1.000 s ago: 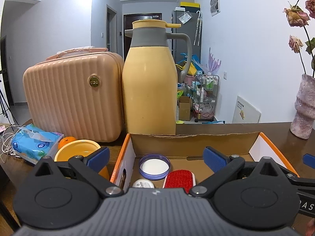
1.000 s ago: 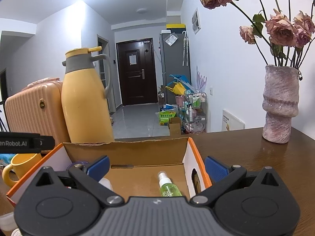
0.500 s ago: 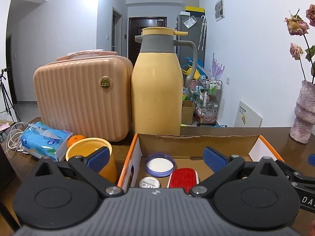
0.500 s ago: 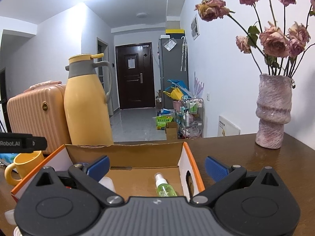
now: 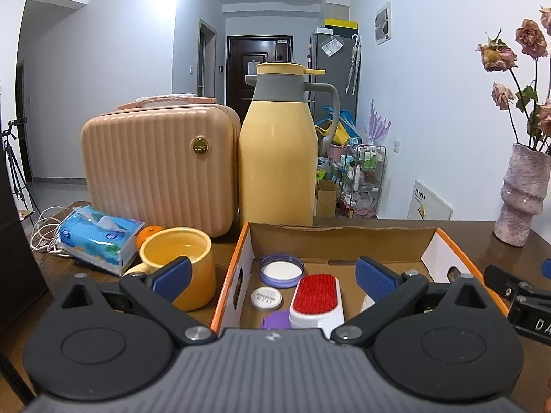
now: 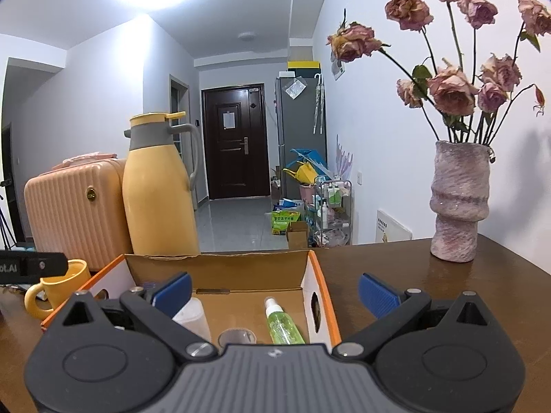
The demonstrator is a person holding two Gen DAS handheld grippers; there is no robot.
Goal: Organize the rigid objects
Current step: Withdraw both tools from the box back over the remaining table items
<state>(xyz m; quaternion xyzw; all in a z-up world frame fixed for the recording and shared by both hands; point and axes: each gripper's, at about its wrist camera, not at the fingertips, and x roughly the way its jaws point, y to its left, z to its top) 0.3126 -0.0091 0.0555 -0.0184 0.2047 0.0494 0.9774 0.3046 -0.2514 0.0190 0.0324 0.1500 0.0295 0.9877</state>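
Note:
An open cardboard box (image 5: 330,239) with orange edges sits on the brown table. Inside lie a round blue-rimmed lid (image 5: 281,270), a small round tin (image 5: 266,298), a red and white brush (image 5: 317,300) and a purple piece (image 5: 275,320). The right wrist view shows the same box (image 6: 220,268) holding a green spray bottle (image 6: 282,323), a white bottle (image 6: 193,316) and a clear cap (image 6: 237,338). My left gripper (image 5: 273,275) hangs open above the box's left end, holding nothing. My right gripper (image 6: 273,287) is open over its right end, also holding nothing.
A yellow mug (image 5: 179,265) stands left of the box, with a tissue pack (image 5: 100,237) and an orange (image 5: 149,232) beyond. A peach case (image 5: 158,168) and yellow thermos jug (image 5: 277,161) stand behind. A pink vase of dried roses (image 6: 459,203) is at the right.
Both grippers have pulled back and risen; the box and its contents now show more fully. Both stayed open.

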